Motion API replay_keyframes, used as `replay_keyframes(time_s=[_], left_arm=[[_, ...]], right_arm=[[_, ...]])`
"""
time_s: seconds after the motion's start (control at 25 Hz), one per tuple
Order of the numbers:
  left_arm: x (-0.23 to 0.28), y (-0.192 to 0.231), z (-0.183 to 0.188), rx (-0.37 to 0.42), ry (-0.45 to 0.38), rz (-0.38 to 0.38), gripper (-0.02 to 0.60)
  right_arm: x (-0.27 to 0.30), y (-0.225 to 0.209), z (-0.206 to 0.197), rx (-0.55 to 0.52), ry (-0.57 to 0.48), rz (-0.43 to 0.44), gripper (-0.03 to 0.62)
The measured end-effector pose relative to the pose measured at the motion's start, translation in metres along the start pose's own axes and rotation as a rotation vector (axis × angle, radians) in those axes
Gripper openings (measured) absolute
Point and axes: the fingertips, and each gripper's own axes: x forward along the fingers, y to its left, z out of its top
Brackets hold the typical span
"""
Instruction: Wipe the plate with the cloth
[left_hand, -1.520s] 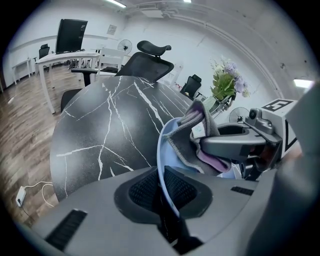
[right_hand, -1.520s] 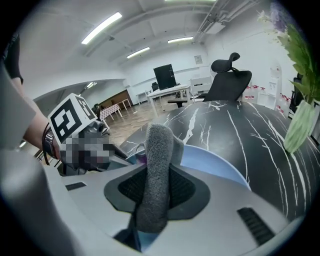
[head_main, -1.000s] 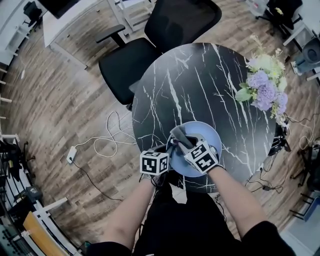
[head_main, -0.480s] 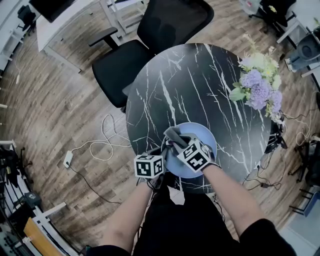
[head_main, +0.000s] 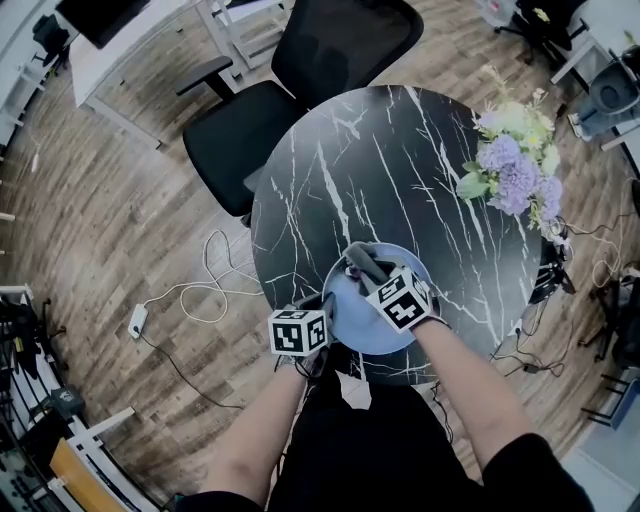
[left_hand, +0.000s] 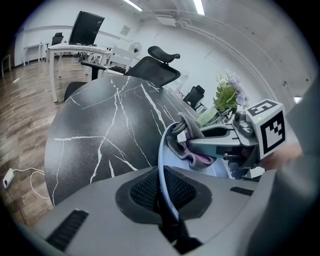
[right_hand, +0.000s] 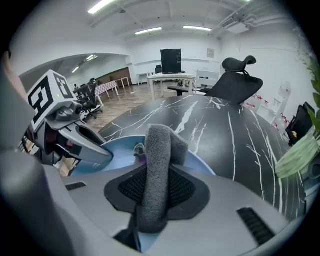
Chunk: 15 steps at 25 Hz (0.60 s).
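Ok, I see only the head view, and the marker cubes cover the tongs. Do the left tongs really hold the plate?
Observer: Yes, the left gripper view shows the left tongs, which just closed further, clamped on the rim of the blue plate.
Operator: And the cloth?
Observer: In the right gripper view the grey cloth stands pinched between the right tongs.
Operator: All grey?
Observer: No, the left gripper view shows pink in its folds.

Both forearms stretched out front, grippers tipped downward. Left gripper (head_main: 327, 304) jaws have just been closing and pinch the plate (head_main: 372, 332) rim. Right gripper (head_main: 368, 275) is clamped on the cloth (head_main: 362, 262).
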Motion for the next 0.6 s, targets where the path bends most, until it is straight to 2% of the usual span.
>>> replay_keyframes(time_s=[0.6], left_arm=[[-0.001,0.000,0.000,0.001,-0.022,0.017,0.044]], right_arm=[[-0.028,-0.041,-0.036,0.088,0.077,-0.106,0.114]])
